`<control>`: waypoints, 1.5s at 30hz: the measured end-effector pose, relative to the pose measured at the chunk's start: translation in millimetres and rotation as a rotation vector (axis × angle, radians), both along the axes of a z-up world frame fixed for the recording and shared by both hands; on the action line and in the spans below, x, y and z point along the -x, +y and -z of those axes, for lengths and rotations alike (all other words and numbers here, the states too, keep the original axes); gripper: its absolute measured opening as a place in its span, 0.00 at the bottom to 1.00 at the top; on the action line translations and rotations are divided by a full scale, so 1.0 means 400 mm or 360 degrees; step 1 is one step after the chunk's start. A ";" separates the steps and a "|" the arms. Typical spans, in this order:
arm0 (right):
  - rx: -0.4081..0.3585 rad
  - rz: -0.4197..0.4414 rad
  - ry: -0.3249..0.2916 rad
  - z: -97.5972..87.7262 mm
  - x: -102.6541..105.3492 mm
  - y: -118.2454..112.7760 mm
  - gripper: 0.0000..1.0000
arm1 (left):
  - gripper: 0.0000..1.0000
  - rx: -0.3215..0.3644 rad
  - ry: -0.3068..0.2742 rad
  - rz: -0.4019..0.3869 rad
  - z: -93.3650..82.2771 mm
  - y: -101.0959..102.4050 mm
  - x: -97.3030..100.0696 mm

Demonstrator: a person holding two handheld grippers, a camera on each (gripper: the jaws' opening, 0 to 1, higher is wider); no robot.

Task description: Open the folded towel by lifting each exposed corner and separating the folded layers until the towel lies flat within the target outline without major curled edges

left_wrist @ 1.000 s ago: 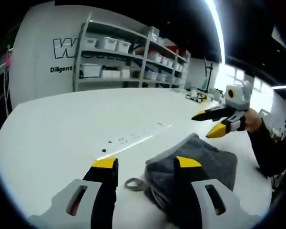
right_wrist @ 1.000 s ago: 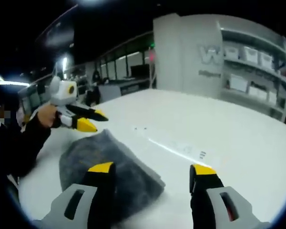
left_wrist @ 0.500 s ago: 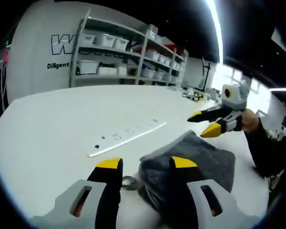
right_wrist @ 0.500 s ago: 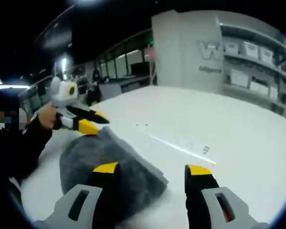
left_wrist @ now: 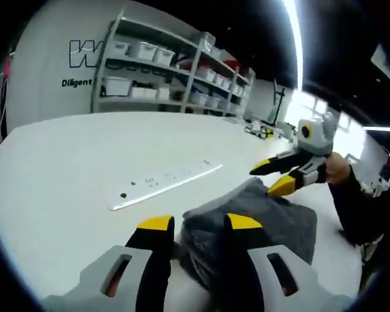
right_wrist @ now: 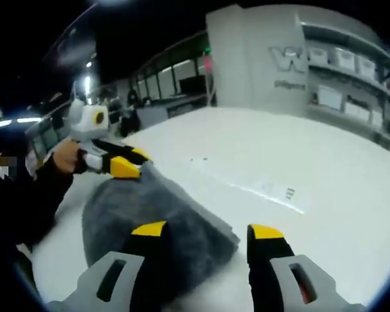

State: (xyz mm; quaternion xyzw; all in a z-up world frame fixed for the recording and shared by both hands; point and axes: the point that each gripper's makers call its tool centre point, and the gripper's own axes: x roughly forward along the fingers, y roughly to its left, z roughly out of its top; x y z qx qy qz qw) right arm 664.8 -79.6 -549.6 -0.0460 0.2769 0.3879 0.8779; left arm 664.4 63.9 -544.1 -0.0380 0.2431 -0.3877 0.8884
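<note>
A folded grey towel (left_wrist: 266, 218) lies on the white table (left_wrist: 71, 169). In the left gripper view my left gripper (left_wrist: 200, 222) is open, its jaws standing either side of the towel's near corner and its right jaw over the cloth. Across the towel, my right gripper (left_wrist: 271, 179) hangs open just above the far corner, held by a hand. From the right gripper view the towel (right_wrist: 127, 208) lies low and left. There my right gripper (right_wrist: 208, 230) is open astride the corner nearest it. My left gripper (right_wrist: 133, 162) is open at the opposite edge.
A thin pale strip with small dark marks (left_wrist: 162, 184) runs across the table beyond the towel, also in the right gripper view (right_wrist: 260, 188). Shelves with white bins (left_wrist: 162, 71) line the back wall. A dark sleeve (left_wrist: 361, 208) reaches in from the right.
Both cameras have drawn closer to the towel. The jaws of each gripper have narrowed a little and now straddle the towel's corners. The towel itself lies as before.
</note>
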 end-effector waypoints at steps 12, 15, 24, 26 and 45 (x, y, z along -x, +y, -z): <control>-0.0023 0.0016 0.0020 0.012 0.000 0.006 0.49 | 0.27 0.0012 0.0014 0.0015 0.001 -0.007 0.009; -0.0015 0.0017 0.0033 0.020 0.010 0.006 0.50 | 0.26 0.0021 0.0030 0.0014 0.007 -0.007 0.012; -0.0012 0.0002 0.0034 0.021 0.027 0.014 0.48 | 0.24 0.0027 0.0030 0.0033 0.007 -0.020 0.027; -0.0006 -0.0005 0.0037 0.022 0.031 0.016 0.47 | 0.23 0.0029 0.0031 0.0035 0.007 -0.021 0.030; -0.0017 0.0034 0.0091 0.037 0.045 -0.002 0.40 | 0.18 0.0003 0.0021 0.0029 0.011 -0.023 0.044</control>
